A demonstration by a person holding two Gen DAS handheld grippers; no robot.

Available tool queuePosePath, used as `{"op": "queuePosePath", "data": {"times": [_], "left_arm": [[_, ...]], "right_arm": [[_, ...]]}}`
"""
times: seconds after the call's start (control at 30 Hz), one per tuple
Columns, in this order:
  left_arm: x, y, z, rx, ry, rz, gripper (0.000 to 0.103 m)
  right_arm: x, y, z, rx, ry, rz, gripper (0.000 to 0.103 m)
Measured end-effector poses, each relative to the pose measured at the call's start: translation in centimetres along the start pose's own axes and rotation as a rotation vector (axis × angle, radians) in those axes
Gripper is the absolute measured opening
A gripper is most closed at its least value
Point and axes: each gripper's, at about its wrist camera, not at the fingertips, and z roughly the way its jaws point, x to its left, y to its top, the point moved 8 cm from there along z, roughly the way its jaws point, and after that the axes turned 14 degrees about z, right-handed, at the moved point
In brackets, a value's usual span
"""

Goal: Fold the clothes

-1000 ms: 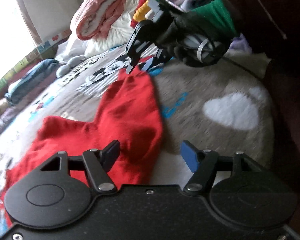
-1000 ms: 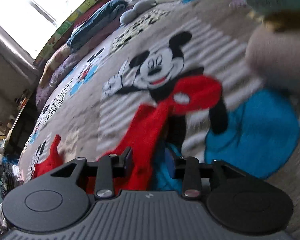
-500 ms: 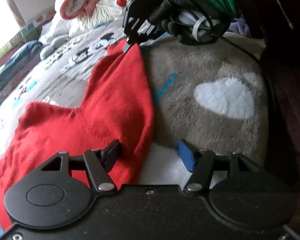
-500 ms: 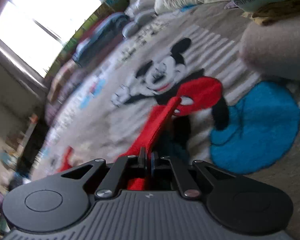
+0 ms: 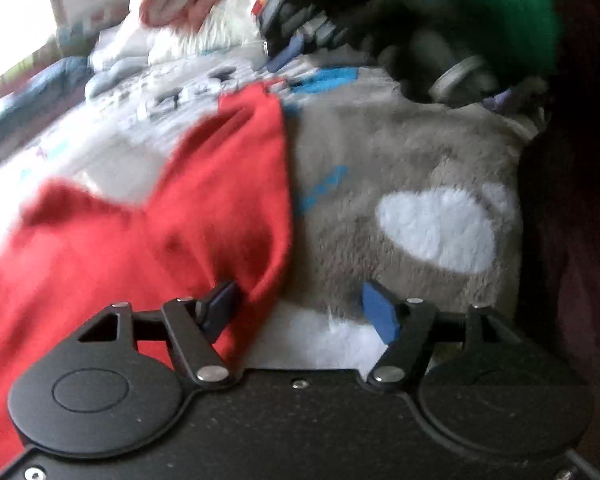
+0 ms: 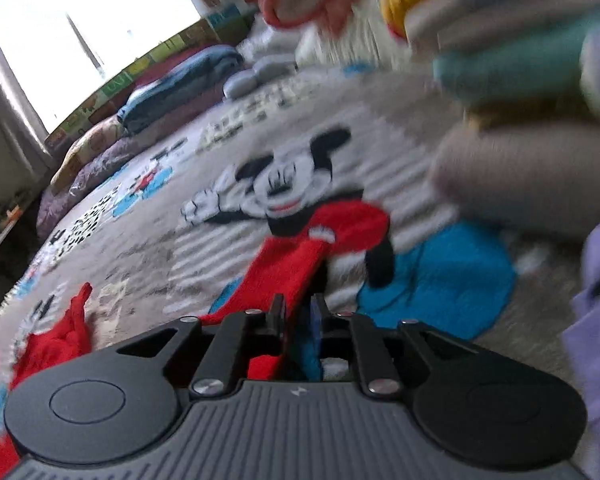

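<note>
Red garment (image 5: 148,240) lies spread on the grey plush Mickey Mouse blanket (image 5: 400,168), one narrow end stretched away toward the pile of folded clothes (image 5: 188,4) at the far side.

Left gripper (image 5: 300,304): jaws wide apart, gripping nothing. The near edge of the red garment sits against its left finger (image 5: 220,306) and spills partway into the gap; the right finger (image 5: 380,312) is over bare blanket, well apart from the cloth — a white heart patch (image 5: 436,232) lies just beyond it.

Right gripper (image 6: 298,316): jaws nearly together, a narrow slit left between them. In the right wrist view a strip of the red garment (image 6: 288,276) runs from the printed Mickey figure (image 6: 284,184) straight down to the finger tips and shows again below them, inside the jaw opening next to the left finger. Frame is motion-blurred — can't tell whether the pads actually pinch the cloth or it just passes between them. A bunched part of the same red fabric (image 6: 68,336) lies off to the left on the blanket.

From the left wrist view the right gripper (image 5: 284,54) is blurred, just above the far tip of the garment, held by a dark gloved hand (image 5: 400,20) with a green cuff.
</note>
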Motion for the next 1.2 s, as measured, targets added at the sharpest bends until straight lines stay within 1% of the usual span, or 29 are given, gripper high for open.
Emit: {"op": "queuePosePath", "data": {"times": [0.03,0.1,0.2,0.27,0.37,0.43,0.47,0.5,0.53,0.57,0.63,0.67,0.77,0.83,0.97,1.0,1.07,1.2], "left_arm": [[0.1,0.0,-0.3,-0.015,-0.007,-0.023,0.068],[0.0,0.1,-1.6,-0.052,-0.022,-0.033,0.069],[0.1,-0.7,-3.6,-0.068,-0.055,-0.031,0.070],[0.7,-1.5,-4.9,-0.067,-0.057,-0.050,0.070],[2.5,-3.4,-6.5,-0.069,-0.061,-0.152,0.070],[4.6,-5.2,-7.4,-0.067,-0.042,-0.255,0.070],[5.8,-6.3,-7.7,-0.057,-0.022,-0.310,0.070],[7.0,-7.4,-8.0,-0.047,-0.003,-0.365,0.070],[8.2,-8.5,-8.4,-0.038,0.017,-0.421,0.070],[9.5,-9.5,-8.8,-0.034,0.033,-0.474,0.070],[11.8,-11.1,-9.6,-0.040,0.061,-0.571,0.070],[13.0,-11.8,-10.0,-0.043,0.075,-0.615,0.070],[16.1,-12.7,-10.6,-0.046,0.121,-0.696,0.070],[18.2,-13.1,-10.9,-0.049,0.151,-0.731,0.070],[22.6,-13.5,-11.6,-0.060,0.209,-0.764,0.070],[23.7,-13.5,-11.8,-0.064,0.224,-0.769,0.069],[26.2,-13.6,-11.9,-0.068,0.248,-0.774,0.068],[30.5,-14.6,-11.1,-0.067,0.260,-0.821,0.066]], "right_arm": [[0.7,-0.2,-0.7,-0.008,0.023,-0.024,0.016],[2.7,-1.7,-2.2,0.022,0.094,-0.079,0.016],[5.8,-4.8,-3.9,0.118,0.227,-0.158,0.016],[7.6,-7.2,-4.7,0.192,0.318,-0.196,0.016],[9.8,-10.7,-5.8,0.281,0.462,-0.248,0.016],[10.2,-12.6,-5.5,0.324,0.527,-0.251,0.014],[10.0,-13.6,-5.1,0.346,0.531,-0.257,0.014],[9.2,-14.6,-4.3,0.371,0.476,-0.276,0.015],[8.3,-15.6,-3.6,0.394,0.420,-0.295,0.010],[7.6,-16.2,-3.2,0.409,0.383,-0.302,0.004],[7.0,-15.7,-3.7,0.399,0.392,-0.267,0.005],[7.0,-15.4,-4.0,0.390,0.394,-0.261,0.006],[8.0,-14.5,-4.1,0.369,0.393,-0.287,0.012],[9.0,-14.1,-3.7,0.361,0.395,-0.304,0.012],[11.9,-13.3,-2.6,0.342,0.401,-0.335,0.014],[12.8,-12.8,-1.8,0.335,0.399,-0.339,0.015],[14.8,-12.0,-0.3,0.323,0.395,-0.346,0.022],[18.2,-10.3,2.9,0.296,0.391,-0.342,0.024]]}}
